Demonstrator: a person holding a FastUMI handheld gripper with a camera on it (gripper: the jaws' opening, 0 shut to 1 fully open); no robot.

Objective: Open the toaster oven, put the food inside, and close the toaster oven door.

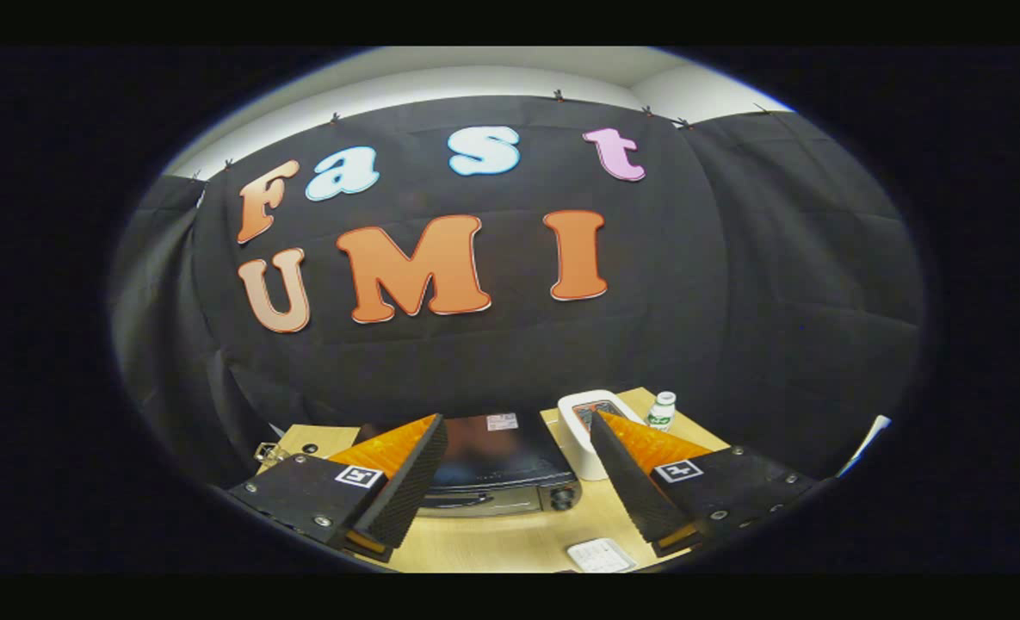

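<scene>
Overhead, jaws (518, 448) wide apart, empty, toaster oven (497, 469) shut beyond, table (510, 542) edge-near.

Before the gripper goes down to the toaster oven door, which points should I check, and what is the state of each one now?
1. Gripper open and holding nothing: ok, the fingers are spread wide.
2. Toaster oven ahead of the fingers: ok, it sits on the wooden table between and beyond them.
3. Oven door shut, so opening comes first: it looks shut, but cannot tell for sure.
4. Door handle reachable: cannot tell, the front is low and partly hidden.
5. Food located: cannot tell; a white container stands right of the oven, its contents unclear.
6. Small bottle away from the path: ok, it stands beyond the container.
</scene>
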